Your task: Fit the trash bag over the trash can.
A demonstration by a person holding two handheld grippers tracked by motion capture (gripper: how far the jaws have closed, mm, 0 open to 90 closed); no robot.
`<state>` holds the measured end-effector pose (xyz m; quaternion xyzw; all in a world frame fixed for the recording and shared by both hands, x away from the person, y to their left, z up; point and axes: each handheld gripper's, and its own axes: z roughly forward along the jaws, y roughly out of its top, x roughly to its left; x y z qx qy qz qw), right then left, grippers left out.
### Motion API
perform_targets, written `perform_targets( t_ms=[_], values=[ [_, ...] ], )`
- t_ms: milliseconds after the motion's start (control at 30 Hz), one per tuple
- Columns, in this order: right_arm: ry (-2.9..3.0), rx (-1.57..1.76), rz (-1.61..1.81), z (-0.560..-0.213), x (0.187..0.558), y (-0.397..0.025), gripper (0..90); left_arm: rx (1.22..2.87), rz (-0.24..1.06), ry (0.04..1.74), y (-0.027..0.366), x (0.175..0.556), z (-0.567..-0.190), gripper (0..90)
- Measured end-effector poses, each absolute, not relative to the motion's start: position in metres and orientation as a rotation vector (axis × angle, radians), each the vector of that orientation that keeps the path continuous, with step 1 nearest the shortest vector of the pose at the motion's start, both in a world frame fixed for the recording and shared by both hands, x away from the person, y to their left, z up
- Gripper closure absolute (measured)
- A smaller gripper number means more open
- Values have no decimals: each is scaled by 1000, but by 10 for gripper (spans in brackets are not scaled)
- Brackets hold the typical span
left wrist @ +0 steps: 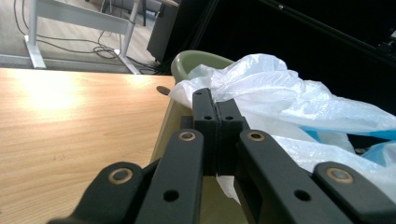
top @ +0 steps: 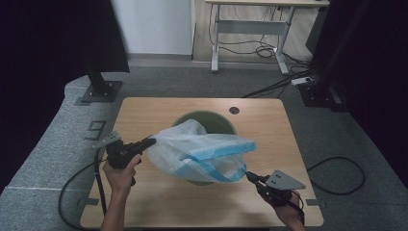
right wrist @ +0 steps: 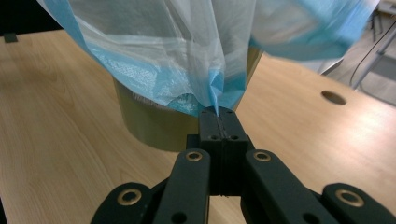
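A thin white plastic bag with a blue rim is stretched over an olive-green round bin at the middle of the wooden table. My left gripper is shut on the bag's left edge, beside the bin. In the left gripper view its jaws are pressed together on the white film next to the bin. My right gripper is shut on the bag's blue corner at the front right. In the right gripper view the blue film bunches into the closed jaws in front of the bin.
A round cable hole sits in the table's far side. Cables trail on the grey carpet at left and right. A white desk frame stands behind, and black stands flank the table.
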<state>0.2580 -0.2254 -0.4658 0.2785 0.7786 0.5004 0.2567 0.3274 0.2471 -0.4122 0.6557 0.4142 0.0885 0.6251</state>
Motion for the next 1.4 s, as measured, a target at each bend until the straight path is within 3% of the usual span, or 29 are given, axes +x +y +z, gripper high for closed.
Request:
perform_targets(
  t_ms=[600, 733, 1000, 1200, 1300, 1367, 1400],
  values=[
    [2188, 828, 1295, -499, 286, -206, 885, 1519, 180, 971, 248, 333, -427, 883],
    [2124, 832, 1305, -490, 276, -210, 709, 1517, 177, 960, 248, 331, -426, 884],
    [2047, 807, 1445, -459, 258, -219, 576, 1539, 184, 936, 241, 328, -424, 885],
    [2074, 775, 1466, -450, 266, -197, 496, 1556, 181, 926, 237, 328, -421, 886],
    [2093, 785, 1450, -453, 276, -187, 599, 1569, 183, 923, 236, 327, -421, 887],
    [2116, 762, 1446, -454, 280, -183, 848, 1580, 190, 920, 237, 326, -420, 888],
    [2124, 738, 1433, -455, 281, -181, 887, 1591, 198, 919, 238, 325, -419, 889]
  ],
)
